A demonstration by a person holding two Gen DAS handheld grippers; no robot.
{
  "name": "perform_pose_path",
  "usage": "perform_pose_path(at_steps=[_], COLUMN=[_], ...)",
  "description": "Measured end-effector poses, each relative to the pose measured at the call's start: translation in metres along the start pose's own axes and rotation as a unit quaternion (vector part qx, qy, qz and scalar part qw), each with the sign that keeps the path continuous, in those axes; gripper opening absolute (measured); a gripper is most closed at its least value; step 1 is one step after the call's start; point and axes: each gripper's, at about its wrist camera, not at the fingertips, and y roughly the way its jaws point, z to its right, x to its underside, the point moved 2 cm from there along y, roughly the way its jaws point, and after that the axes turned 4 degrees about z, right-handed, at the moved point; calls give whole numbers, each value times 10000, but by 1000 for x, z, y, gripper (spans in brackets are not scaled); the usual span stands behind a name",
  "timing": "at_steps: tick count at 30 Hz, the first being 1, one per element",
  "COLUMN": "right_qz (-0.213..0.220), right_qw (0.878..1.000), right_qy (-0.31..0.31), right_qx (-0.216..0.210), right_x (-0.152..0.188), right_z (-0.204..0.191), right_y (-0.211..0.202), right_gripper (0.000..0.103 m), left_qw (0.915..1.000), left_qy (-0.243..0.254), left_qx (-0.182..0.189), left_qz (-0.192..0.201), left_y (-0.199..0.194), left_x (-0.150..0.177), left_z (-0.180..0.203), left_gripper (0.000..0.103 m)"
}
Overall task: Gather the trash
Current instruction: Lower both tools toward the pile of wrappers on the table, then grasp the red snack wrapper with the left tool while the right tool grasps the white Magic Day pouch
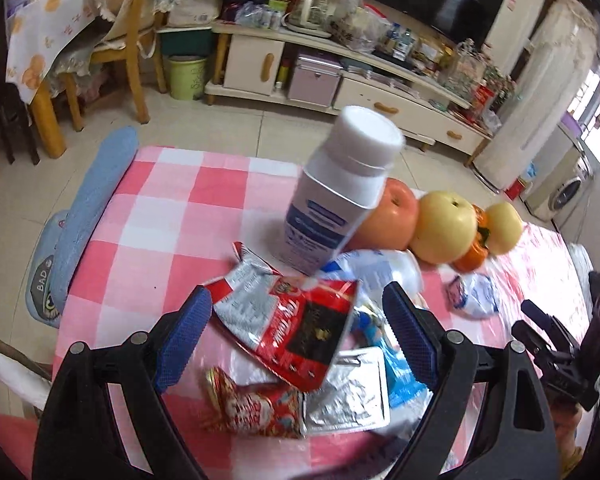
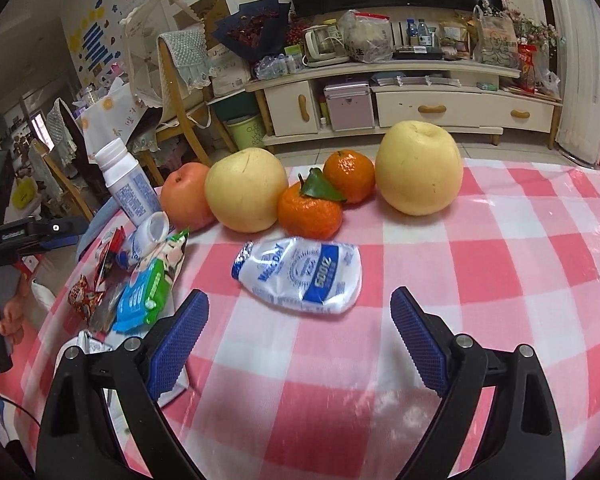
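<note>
left wrist: left gripper (image 1: 298,314) jaws wide, empty, above red wrapper (image 1: 300,328) at lower centre; white bottle (image 1: 336,196) upright mid-frame | right wrist: right gripper (image 2: 300,334) jaws apart, empty; crushed white pouch (image 2: 300,274) centre, ahead of fingers

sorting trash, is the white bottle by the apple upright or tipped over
Upright. The white bottle stands on its base beside the red apple, white cap on top, label running vertically.

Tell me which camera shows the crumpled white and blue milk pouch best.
The right wrist view: the milk pouch lies whole and sharp between its open fingers. The left wrist view catches it only small and blurred.
</note>
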Motion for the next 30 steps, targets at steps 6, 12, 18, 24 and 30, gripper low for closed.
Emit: perform_pose_path(at_steps=[6, 12, 18, 24, 30], right_qz=[-108, -407, -641, -776, -936], right_qw=[9999, 9988, 9954, 9921, 9858], right_qy=[-75, 2, 125, -201, -521], right_qx=[-29, -261, -703, -964, -1292], right_x=[-13, -18, -17, -11, -4], right_z=[5, 13, 13, -3, -26], right_y=[20, 46, 57, 54, 54], right_gripper=[91, 91, 93, 75, 64], left_qw=[9995, 9992, 9991, 9978, 9962], left_qy=[-264, -297, 197, 477, 648], left_qx=[-95, -107, -133, 91, 312], left_qz=[-119, -238, -337, -457, -493], left_y=[27, 49, 59, 56, 47], left_x=[-7, -7, -4, 5, 22], left_z=[-13, -19, -9, 4, 19], left_gripper=[88, 88, 86, 86, 86])
